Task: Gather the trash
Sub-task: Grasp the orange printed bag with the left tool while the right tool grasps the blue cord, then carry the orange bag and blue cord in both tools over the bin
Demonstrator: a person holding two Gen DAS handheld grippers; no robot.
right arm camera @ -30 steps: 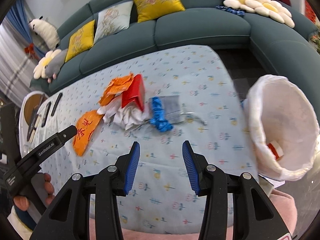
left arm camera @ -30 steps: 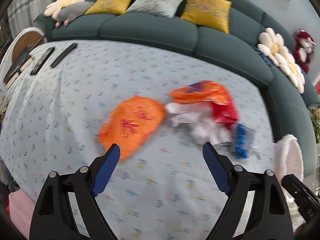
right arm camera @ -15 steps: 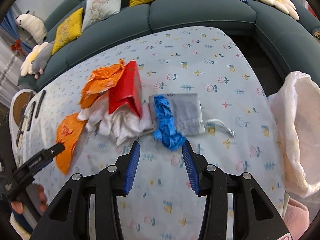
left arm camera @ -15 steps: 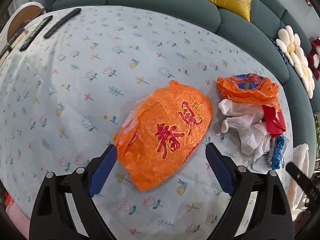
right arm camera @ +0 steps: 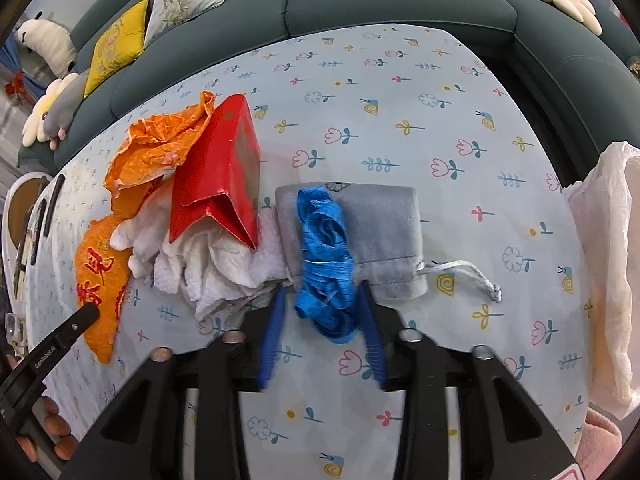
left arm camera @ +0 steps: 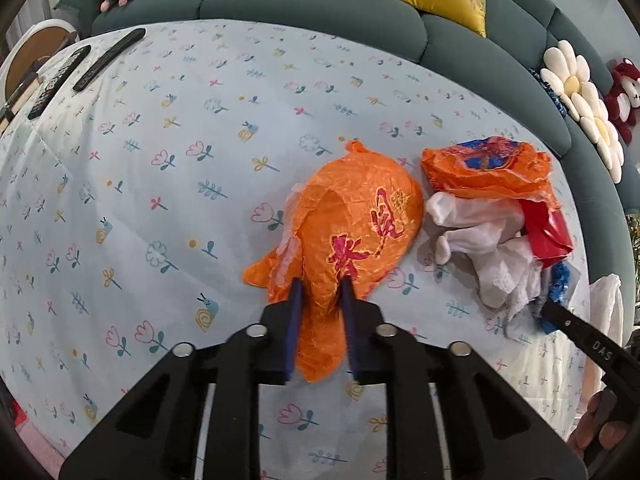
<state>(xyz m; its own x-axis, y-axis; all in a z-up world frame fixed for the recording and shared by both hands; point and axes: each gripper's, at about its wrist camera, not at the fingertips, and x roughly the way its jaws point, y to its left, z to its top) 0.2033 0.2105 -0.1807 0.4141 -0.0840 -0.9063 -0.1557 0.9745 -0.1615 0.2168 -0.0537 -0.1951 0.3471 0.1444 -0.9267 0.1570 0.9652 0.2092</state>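
An orange plastic bag (left arm camera: 360, 216) with red characters lies on the flowered tablecloth (left arm camera: 160, 200). My left gripper (left arm camera: 321, 292) is closing, and its blue pads pinch the bag's bunched near end. To the right sits a heap of trash: a crumpled orange wrapper (right arm camera: 160, 148), a red carton (right arm camera: 216, 168), white tissues (right arm camera: 200, 264) and a grey pouch (right arm camera: 380, 232) under a blue ribbon (right arm camera: 324, 264). My right gripper (right arm camera: 322, 300) is closing around the ribbon's near end. Its left pad still stands slightly apart from the ribbon.
A white trash bag (right arm camera: 608, 280) hangs at the table's right edge. Black remotes (left arm camera: 108, 58) lie at the far left beside a round side table (left arm camera: 36, 52). A teal sofa (left arm camera: 312, 0) with cushions curves behind the table. A hand (left arm camera: 604, 428) shows lower right.
The left jaws went from wide open around the orange bag to closed on it. The right gripper came down and forward over the blue ribbon, and its jaws narrowed.
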